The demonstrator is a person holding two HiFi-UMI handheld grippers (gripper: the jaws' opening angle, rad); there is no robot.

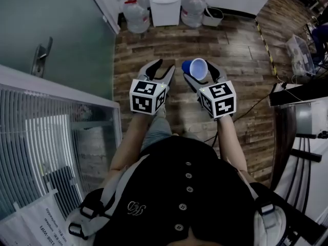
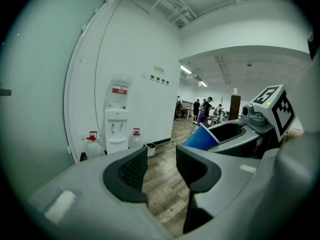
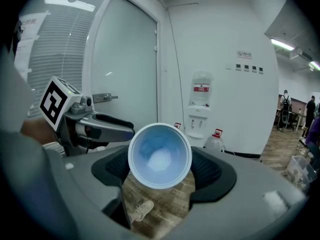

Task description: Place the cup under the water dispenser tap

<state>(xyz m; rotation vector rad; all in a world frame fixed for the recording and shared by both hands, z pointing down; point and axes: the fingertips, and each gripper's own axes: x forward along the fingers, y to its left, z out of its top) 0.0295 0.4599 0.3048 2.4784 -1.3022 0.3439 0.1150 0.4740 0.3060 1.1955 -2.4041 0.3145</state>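
Observation:
A blue cup with a white inside (image 1: 195, 68) lies tilted in my right gripper (image 1: 201, 76), whose jaws are shut on its sides; its mouth faces the camera in the right gripper view (image 3: 160, 155). The white water dispenser (image 1: 165, 4) stands against the far wall, several steps ahead, with a bottle on top (image 3: 199, 111). It also shows in the left gripper view (image 2: 116, 129). My left gripper (image 1: 162, 68) is held beside the right one, open, with only floor between its jaws (image 2: 162, 166). The cup (image 2: 201, 138) shows at its right.
Two large water jugs (image 1: 136, 12) (image 1: 193, 6) stand on the wooden floor either side of the dispenser, with a small bin (image 1: 212, 17) to the right. A glass door with a handle (image 1: 41, 55) is at my left. Cables and shelving sit right. People (image 2: 202, 106) stand far off.

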